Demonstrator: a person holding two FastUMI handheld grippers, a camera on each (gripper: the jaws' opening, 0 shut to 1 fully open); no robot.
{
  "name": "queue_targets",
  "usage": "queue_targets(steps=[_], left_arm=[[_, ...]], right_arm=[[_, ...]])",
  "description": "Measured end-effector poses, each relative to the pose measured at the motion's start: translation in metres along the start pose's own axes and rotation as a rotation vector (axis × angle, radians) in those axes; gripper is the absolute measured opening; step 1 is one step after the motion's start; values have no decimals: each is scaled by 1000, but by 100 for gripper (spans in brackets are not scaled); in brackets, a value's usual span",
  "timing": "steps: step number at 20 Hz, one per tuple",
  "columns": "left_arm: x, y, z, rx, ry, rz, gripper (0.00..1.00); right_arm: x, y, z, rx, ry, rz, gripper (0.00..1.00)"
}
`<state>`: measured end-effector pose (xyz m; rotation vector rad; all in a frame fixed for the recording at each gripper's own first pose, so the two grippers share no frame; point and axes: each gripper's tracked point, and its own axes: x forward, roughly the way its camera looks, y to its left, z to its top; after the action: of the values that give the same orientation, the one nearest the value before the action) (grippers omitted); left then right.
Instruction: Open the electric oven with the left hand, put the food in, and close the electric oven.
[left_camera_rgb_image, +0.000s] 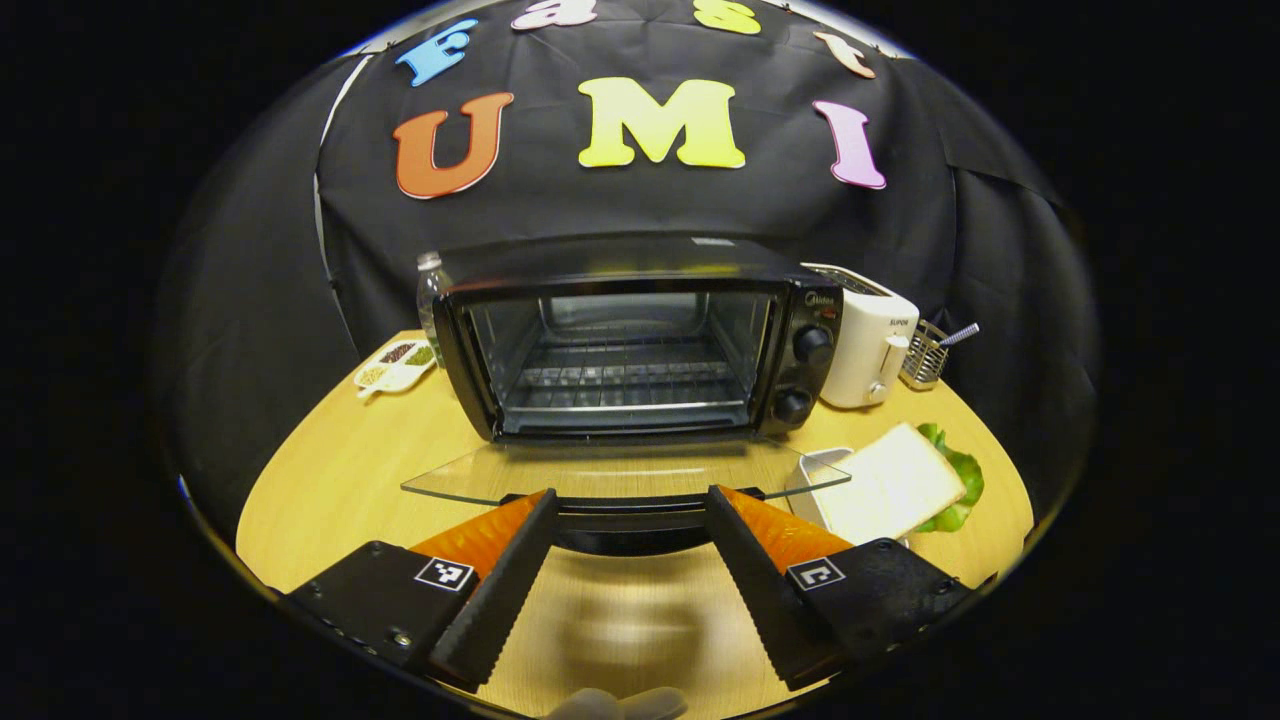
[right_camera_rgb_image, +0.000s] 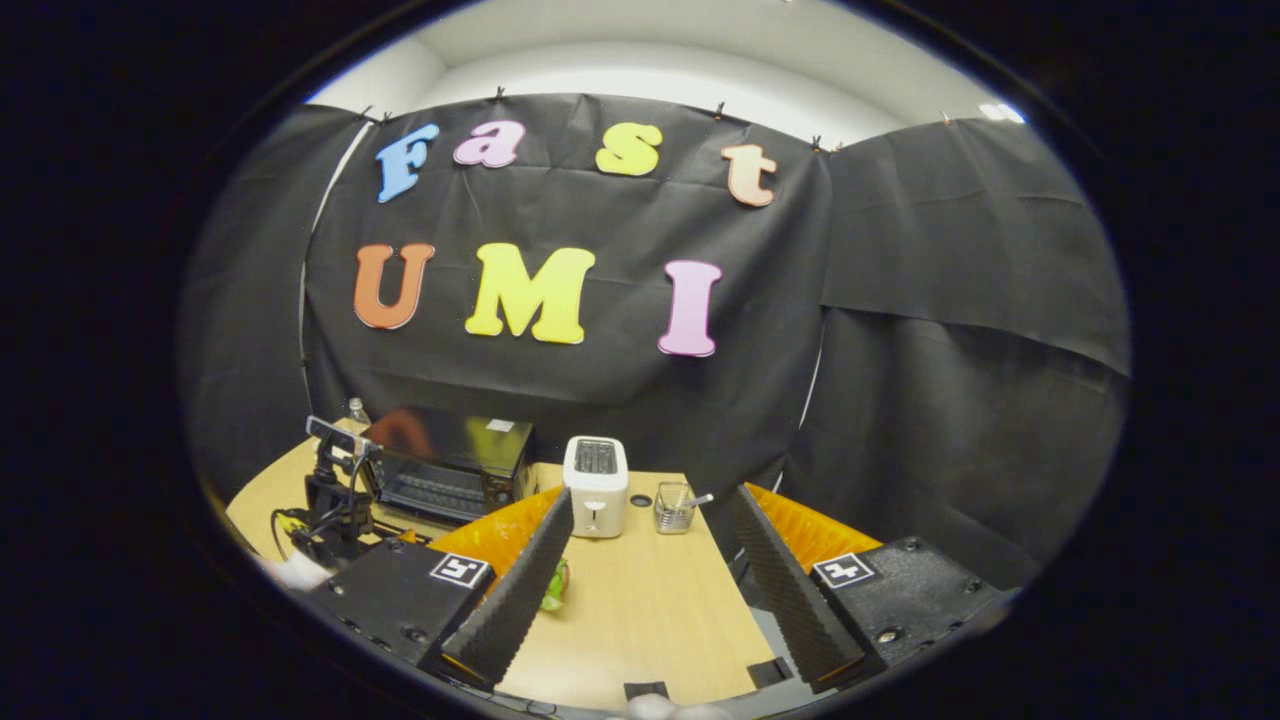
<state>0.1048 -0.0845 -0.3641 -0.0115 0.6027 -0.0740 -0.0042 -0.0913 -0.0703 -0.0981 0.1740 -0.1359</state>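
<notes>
A: Left gripper view first. What is in front?

B: The electric oven stands on the wooden table, and its glass door is folded down flat. The wire rack inside carries nothing.

A: And the left gripper?

B: Its fingers are spread wide on either side of the door handle; they do not press on it. A slice of bread lies on lettuce at the right, below a white toaster.

A: Now the right gripper view.

B: The right gripper hangs above the table, wide open and holding nothing. The oven is far at the left, the toaster beside it, then a glass cup. A little of the lettuce peeks out by the left finger.
</notes>
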Motion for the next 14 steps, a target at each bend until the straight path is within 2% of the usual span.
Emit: queue_targets(steps=[4,5,6,8,9,10,11,14], left_arm=[[1,-2,-25,12,59,-2,97],[5,-3,-29,10,71,-3,87],[6,-4,-34,6,88,-3,96],[14,-7,-43,-17,126,-5,96],[19,-5,-43,-21,134,8,100],[24,-1,-43,-12,145,26,96],[31,3,-43,-18,150,36,97],[41,6,-41,-33,174,45,98]], right_arm=[[1,-3,-6,-9,12,-10,100],[1,-5,-7,-10,13,-13,100],[1,-5,-7,-7,16,-14,100],[2,-5,-10,-9,22,-16,100],[4,-6,-11,-12,22,-18,100],[4,-6,-12,-15,26,-18,96],[5,-5,-12,-13,27,-16,100],[10,-7,-15,-9,37,-13,100]])
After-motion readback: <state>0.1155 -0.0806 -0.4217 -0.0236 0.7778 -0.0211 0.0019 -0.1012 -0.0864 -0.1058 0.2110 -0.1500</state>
